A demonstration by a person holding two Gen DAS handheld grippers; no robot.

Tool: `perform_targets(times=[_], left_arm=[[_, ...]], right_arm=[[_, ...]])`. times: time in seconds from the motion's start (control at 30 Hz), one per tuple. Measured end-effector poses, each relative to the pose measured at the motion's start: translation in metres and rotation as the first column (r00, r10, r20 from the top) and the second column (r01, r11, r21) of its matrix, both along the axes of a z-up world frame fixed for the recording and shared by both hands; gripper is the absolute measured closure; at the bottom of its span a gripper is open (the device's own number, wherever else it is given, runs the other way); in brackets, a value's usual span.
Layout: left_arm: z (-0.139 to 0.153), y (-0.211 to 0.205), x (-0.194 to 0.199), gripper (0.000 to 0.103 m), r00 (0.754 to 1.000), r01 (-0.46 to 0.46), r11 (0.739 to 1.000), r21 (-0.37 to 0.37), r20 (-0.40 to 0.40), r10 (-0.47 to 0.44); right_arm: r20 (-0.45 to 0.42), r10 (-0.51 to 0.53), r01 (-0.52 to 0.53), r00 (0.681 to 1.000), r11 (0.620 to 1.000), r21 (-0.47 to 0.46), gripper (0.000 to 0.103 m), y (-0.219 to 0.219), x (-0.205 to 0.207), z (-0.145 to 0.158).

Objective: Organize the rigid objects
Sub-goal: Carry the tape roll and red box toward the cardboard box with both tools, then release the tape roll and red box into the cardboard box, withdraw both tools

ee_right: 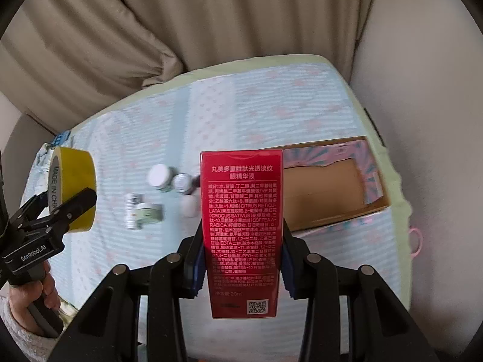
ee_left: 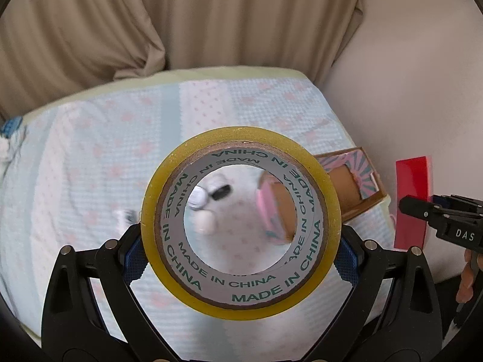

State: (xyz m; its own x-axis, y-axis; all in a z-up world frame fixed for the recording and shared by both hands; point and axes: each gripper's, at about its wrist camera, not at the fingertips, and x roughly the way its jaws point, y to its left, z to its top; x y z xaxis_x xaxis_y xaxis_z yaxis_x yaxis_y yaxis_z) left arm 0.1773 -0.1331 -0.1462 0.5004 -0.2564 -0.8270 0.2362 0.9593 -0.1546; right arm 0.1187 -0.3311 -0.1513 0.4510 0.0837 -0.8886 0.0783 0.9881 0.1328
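Both grippers are carrying loads above the table; the step in hand reads as transport toward the cardboard box (ee_right: 329,187) at the right.

- The left gripper (ee_left: 241,241) is gripping a roll of tape (ee_left: 241,220) across its outer rim, jaws spread wide around it, the hollow core facing the camera. The right gripper (ee_right: 243,259) is clamping a red carton (ee_right: 242,226) by its two narrow sides, jaws set narrow, printed face toward the lens.
- The box is sitting open at the right edge of the table (ee_right: 271,99), its interior apparently empty. The carton is hanging just left of it in the right wrist view; the tape is hanging well to the left, over the near-left part of the cloth.
- To do this well, judging from here: the carton is nearer, so it probably ought to be going in first, lowered flat along one wall, leaving floor space for the wide roll. The roll is round and could turn between the pads, so the grip is needing firm pressure.
- Several small jars and bottles (ee_right: 160,176) are remaining at mid-table.

Materials: the tape is yellowish and glossy over a grey printed core; the carton is rigid, sharp-edged, shiny; the box is plain brown inside, pink-and-teal patterned outside. The cloth is pale blue, waffle-textured. Beige curtains (ee_right: 211,15) are hanging at the far side.
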Motion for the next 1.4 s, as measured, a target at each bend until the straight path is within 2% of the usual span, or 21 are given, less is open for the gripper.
perform_targets(times=[0.07, 0.2, 0.33, 0.47, 0.63, 0.83, 0.97, 1.13, 1.33, 1.37, 1.4], left_arm=[[-0.007, -0.024, 0.001, 0.007, 1.000, -0.006, 1.000, -0.014, -0.022, 0.006], [-0.024, -0.072, 0.012, 0.007, 0.998, 0.011, 1.000, 0.003, -0.066, -0.011], [-0.047, -0.117, 0.031, 0.007, 0.993, 0.048, 0.998, 0.034, -0.105, -0.044], [-0.072, -0.149, 0.053, 0.007, 0.984, 0.080, 0.996, 0.030, -0.165, -0.074], [-0.133, -0.200, 0.090, 0.007, 0.961, 0.139, 0.988, 0.069, -0.249, -0.117], [-0.205, -0.224, 0.112, 0.007, 0.928, 0.189, 0.974, 0.122, -0.348, -0.136], [-0.237, -0.231, 0.120, 0.007, 0.905, 0.225, 0.962, 0.152, -0.400, -0.149], [-0.253, -0.239, 0.124, 0.007, 0.895, 0.256, 0.951, 0.173, -0.415, -0.165], [-0.247, -0.245, 0.130, 0.006, 0.888, 0.285, 0.945, 0.161, -0.414, -0.198], [-0.245, -0.245, 0.131, 0.000, 0.888, 0.288, 0.944, 0.162, -0.415, -0.199], [-0.242, -0.244, 0.131, 0.000, 0.892, 0.286, 0.944, 0.162, -0.404, -0.201]], right_arm=[[-0.016, -0.014, 0.014, 1.000, 1.000, 0.010, 0.065, -0.028, 0.004, -0.005], [-0.039, -0.040, 0.041, 0.998, 0.999, 0.035, 0.065, -0.081, 0.016, -0.016], [-0.061, -0.075, 0.078, 0.995, 0.995, 0.058, 0.065, -0.120, 0.031, -0.029], [-0.097, -0.108, 0.115, 0.989, 0.991, 0.074, 0.065, -0.152, 0.057, -0.055], [-0.161, -0.148, 0.165, 0.976, 0.981, 0.099, 0.065, -0.180, 0.086, -0.096], [-0.250, -0.165, 0.195, 0.954, 0.976, 0.100, 0.065, -0.193, 0.120, -0.159], [-0.298, -0.154, 0.191, 0.942, 0.977, 0.098, 0.065, -0.191, 0.132, -0.190], [-0.339, -0.134, 0.176, 0.931, 0.980, 0.094, 0.065, -0.187, 0.140, -0.216], [-0.373, -0.128, 0.171, 0.919, 0.982, 0.083, 0.065, -0.188, 0.145, -0.227], [-0.372, -0.126, 0.167, 0.919, 0.983, 0.081, 0.065, -0.189, 0.146, -0.227], [-0.372, -0.133, 0.172, 0.919, 0.982, 0.075, 0.064, -0.189, 0.147, -0.227]])
